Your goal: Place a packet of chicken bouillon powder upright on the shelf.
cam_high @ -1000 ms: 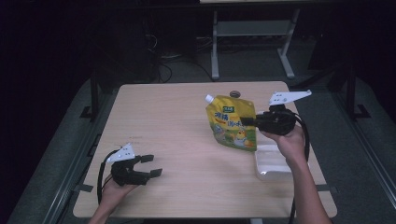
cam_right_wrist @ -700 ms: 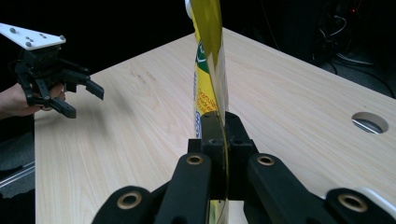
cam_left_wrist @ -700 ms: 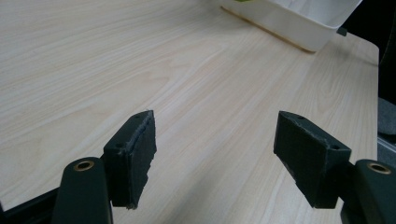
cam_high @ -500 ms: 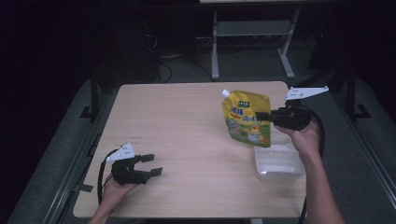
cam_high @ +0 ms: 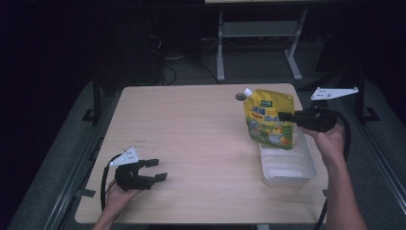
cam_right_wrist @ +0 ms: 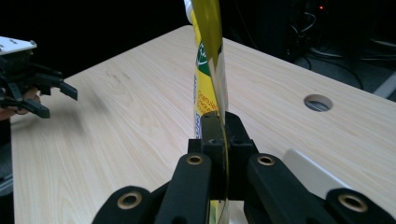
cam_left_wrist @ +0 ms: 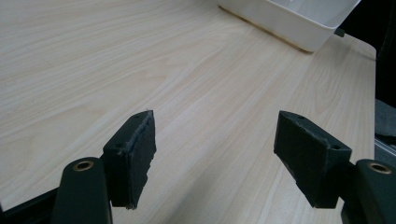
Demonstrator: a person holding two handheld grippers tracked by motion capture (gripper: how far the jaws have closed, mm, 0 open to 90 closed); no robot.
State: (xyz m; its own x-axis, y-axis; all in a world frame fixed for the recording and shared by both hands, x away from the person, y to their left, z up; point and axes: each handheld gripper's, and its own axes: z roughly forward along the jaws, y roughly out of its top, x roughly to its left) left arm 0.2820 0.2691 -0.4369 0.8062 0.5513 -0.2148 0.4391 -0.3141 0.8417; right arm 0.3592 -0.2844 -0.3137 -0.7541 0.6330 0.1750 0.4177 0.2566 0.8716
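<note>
Yellow pouch [cam_high: 269, 120] in right gripper [cam_high: 289, 116]

— What do we see that's different from a second back?

— Our right gripper [cam_high: 287, 116] has carried the yellow pouch [cam_high: 269, 120] across the table toward three o'clock. It hung over bare wood near the table's middle-right; now its lower edge hangs over the far end of the white tray [cam_high: 287, 167].

— And the pouch's attitude?

— It leaned with its white spout [cam_high: 247, 91] toward ten o'clock; now it hangs closer to upright. The round hole [cam_high: 239, 97] in the table, which sat at one o'clock from the spout, now lies just at nine o'clock from it.

— The hand itself?

— Our right hand [cam_high: 328, 139] has shifted toward three o'clock with it, near the table's edge.
</note>
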